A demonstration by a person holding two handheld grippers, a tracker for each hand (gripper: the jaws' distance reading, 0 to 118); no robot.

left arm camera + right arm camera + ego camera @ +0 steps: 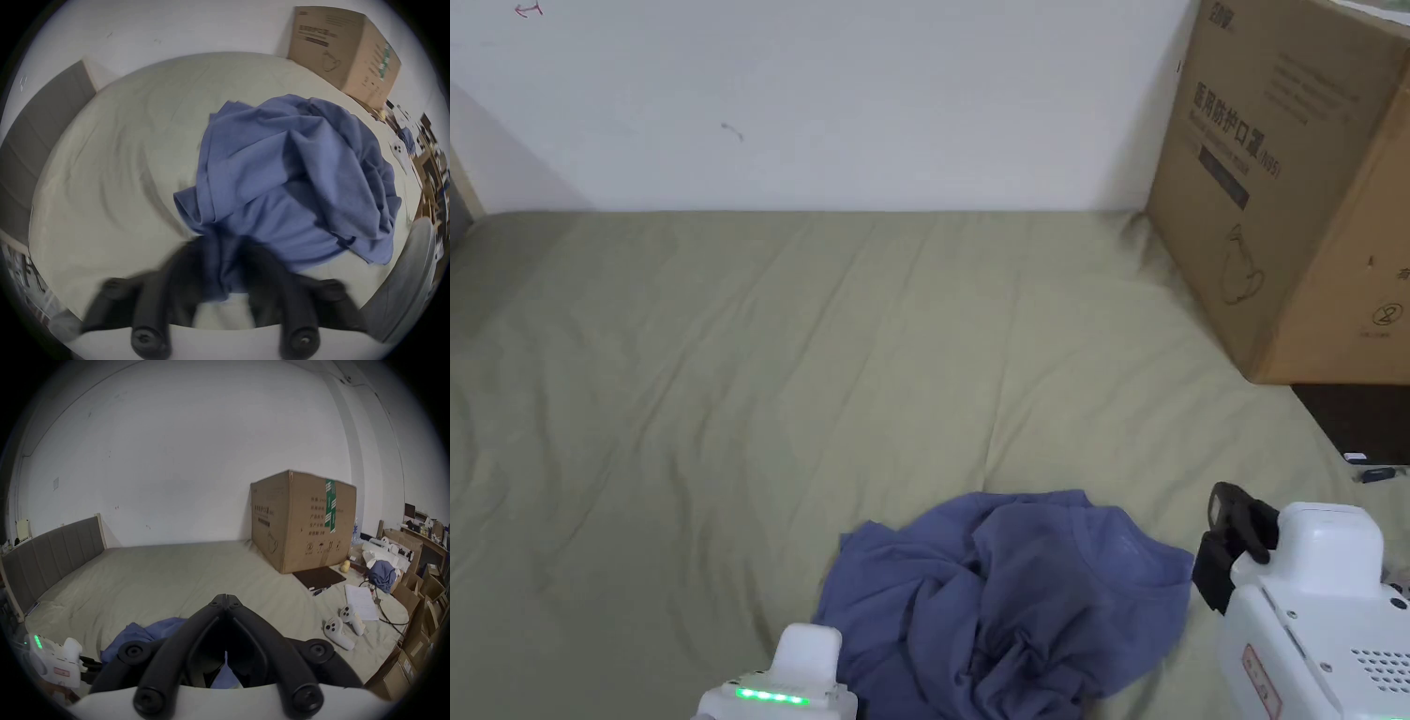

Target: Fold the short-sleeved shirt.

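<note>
A soft blue short-sleeved shirt (1012,600) lies crumpled in loose folds at the lower centre of the head view, its round neckline facing up. It rests on a bed (825,375) covered with a wrinkled olive-green sheet. A plain white wall (825,94) runs behind the bed, and a large cardboard box (1294,187) stands at the upper right of the frame. In the right gripper view a grey padded headboard (53,554) sits at the left, two white controllers (341,628) lie on the sheet at the lower right, and a dark flat mat (319,576) lies beside the box.

The left claw (224,272) sits at the bottom of its own view, blurred, its black jaws closed on a bunched edge of the shirt. The right claw (226,597) points over the bed with its jaw tips pressed together, holding nothing; in the head view it hovers just right of the shirt.
</note>
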